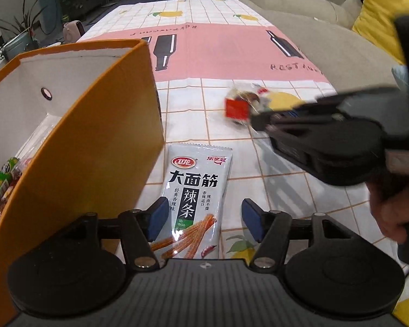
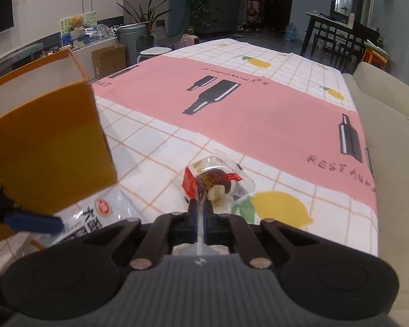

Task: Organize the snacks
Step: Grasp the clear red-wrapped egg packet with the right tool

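Right wrist view: the right tool [image 2: 200, 207] is pinching the clear snack packet [image 2: 218, 182] ahead of it; the orange box [image 2: 49, 147] is lying left.

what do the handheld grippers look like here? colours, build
Both match: left gripper and right gripper have black linkage arms with silver pivot pins, blue finger pads, a ribbed grey body flanked by round black discs. No cables visible. A bare hand shows; no sleeve seen.
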`<state>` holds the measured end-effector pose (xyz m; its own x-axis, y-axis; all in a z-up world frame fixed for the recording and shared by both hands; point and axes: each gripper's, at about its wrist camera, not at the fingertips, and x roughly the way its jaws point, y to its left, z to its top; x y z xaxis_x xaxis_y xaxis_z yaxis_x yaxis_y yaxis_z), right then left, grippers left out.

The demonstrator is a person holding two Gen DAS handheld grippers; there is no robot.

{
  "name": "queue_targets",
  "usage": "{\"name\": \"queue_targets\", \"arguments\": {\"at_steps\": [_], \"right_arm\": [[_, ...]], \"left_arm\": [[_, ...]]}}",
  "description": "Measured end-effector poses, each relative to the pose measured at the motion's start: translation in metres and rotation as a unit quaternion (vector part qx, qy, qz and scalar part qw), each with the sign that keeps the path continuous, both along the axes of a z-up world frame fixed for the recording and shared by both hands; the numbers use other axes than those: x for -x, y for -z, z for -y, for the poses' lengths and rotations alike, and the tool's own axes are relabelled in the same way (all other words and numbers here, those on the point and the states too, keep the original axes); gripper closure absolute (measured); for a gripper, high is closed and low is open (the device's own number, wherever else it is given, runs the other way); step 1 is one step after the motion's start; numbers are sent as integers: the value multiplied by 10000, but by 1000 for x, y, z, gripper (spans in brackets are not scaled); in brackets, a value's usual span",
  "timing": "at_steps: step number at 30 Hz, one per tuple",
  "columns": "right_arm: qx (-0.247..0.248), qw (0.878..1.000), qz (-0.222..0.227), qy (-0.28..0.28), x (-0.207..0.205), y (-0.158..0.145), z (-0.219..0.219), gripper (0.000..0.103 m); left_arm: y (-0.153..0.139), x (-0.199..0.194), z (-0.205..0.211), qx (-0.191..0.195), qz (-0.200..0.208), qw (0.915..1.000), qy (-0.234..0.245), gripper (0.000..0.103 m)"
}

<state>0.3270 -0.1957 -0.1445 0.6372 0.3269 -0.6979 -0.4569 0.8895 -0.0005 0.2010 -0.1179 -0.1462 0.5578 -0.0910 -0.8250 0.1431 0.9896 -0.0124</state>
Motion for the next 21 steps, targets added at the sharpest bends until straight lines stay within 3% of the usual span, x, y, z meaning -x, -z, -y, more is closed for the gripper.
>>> {"name": "queue_targets", "arguments": {"at_steps": [3, 7, 9, 10, 17, 21], "right_arm": [[-59, 9999, -82, 106, 14, -1, 7, 103], [-19, 9996, -244, 124, 37, -2, 13, 103], [50, 9994, -327, 102, 51, -4, 14, 103], [65, 9992, -382, 95, 58, -5, 15, 103], [62, 9962, -812, 318, 109, -15, 15, 103], [155, 9953, -922, 235, 131, -20, 11, 103]], "left_arm": [[-2, 2, -7, 135, 17, 9999, -92, 58], [-5, 8, -15, 354, -29, 9994, 10, 69], [-5, 12, -16, 442, -98, 9989, 147, 84], [-6, 16, -16, 460, -128, 9987, 191, 86], [-8, 33, -21, 769, -539, 9945, 471, 87], [-9, 46, -17, 760, -612, 9923, 762, 86]]}}
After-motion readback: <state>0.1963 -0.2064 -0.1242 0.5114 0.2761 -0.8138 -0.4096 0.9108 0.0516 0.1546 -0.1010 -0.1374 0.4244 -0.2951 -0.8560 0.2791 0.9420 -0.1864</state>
